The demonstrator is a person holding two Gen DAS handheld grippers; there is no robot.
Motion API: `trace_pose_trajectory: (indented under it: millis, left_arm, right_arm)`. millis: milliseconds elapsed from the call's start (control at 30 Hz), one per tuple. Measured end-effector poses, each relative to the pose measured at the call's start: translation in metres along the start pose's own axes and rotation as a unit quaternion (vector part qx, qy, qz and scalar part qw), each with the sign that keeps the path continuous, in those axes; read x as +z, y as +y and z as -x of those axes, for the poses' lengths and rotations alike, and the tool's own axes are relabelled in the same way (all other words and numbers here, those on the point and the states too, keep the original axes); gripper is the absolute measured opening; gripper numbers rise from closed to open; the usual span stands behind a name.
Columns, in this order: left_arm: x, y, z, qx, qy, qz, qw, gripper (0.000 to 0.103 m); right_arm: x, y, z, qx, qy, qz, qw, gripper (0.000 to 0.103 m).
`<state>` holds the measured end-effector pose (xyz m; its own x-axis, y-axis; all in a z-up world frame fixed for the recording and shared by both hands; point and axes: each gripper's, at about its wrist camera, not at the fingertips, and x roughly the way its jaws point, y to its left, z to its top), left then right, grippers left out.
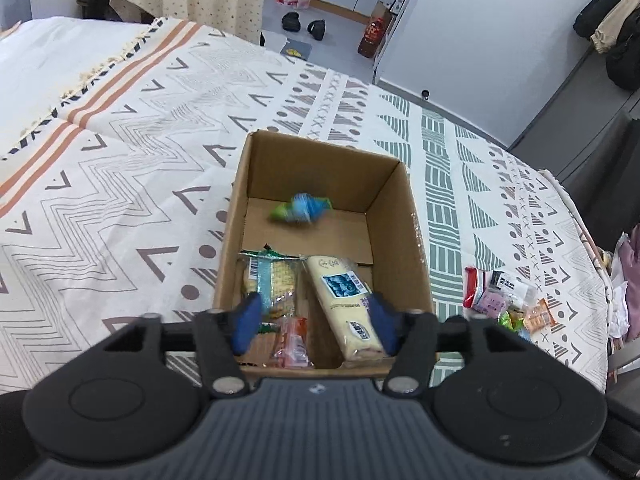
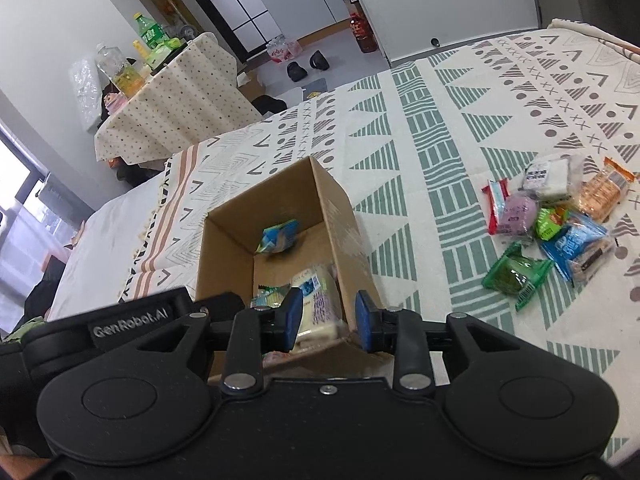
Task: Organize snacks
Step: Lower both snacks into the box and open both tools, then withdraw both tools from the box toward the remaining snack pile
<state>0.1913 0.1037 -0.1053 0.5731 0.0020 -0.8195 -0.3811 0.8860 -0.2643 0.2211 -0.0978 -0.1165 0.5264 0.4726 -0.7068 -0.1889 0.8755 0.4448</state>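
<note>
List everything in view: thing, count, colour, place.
cardboard box: 1, brown, open, on the patterned cloth
blue-green snack packet: 1, blurred, inside the box near its far wall
cream bar packet: 1, in box, near end
cracker packet: 1, clear and green, in box beside it
orange packet: 1, in box, near wall
loose snacks: several, mixed colours, on cloth right of box
patterned cloth: 1, cream, green, orange
left gripper: open, empty, over box
right gripper: open, empty, at box's near corner
</note>
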Motion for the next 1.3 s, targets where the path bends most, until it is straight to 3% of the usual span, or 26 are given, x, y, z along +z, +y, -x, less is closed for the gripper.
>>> trace_pose_trajectory:
  millis: [133, 233, 467, 567, 633, 933, 1300]
  left_arm:
    - [-0.004, -0.005, 0.005, 0.009, 0.000, -0.007, 0.9999, 0.079]
    - [-0.007, -0.010, 0.007, 0.015, 0.009, -0.012, 0.9998, 0.082]
    - [-0.021, -0.029, 0.021, 0.020, 0.002, -0.037, 0.9991, 0.086]
    - [-0.025, -0.035, 0.026, 0.017, -0.004, -0.041, 0.9990, 0.096]
    - [-0.028, -0.040, 0.030, 0.013, -0.008, -0.041, 0.9990, 0.103]
    - [-0.043, -0.069, 0.041, -0.001, -0.028, -0.066, 0.9974, 0.103]
    - [-0.054, -0.100, 0.038, -0.012, -0.021, -0.096, 0.9951, 0.103]
  right_arm:
    - [-0.004, -0.007, 0.013, -0.006, -0.011, -0.004, 1.000, 0.049]
    - [-0.008, -0.015, 0.023, -0.009, -0.018, -0.009, 1.000, 0.056]
    - [-0.014, -0.032, 0.044, -0.022, -0.028, -0.014, 0.999, 0.084]
    - [-0.015, -0.043, 0.055, -0.020, -0.040, -0.017, 0.999, 0.095]
    - [-0.016, -0.048, 0.062, -0.021, -0.044, -0.014, 0.999, 0.096]
    - [-0.022, -0.079, 0.079, -0.029, -0.051, -0.031, 0.998, 0.097]
    - [-0.024, -0.129, 0.097, -0.053, -0.063, -0.047, 0.995, 0.098]
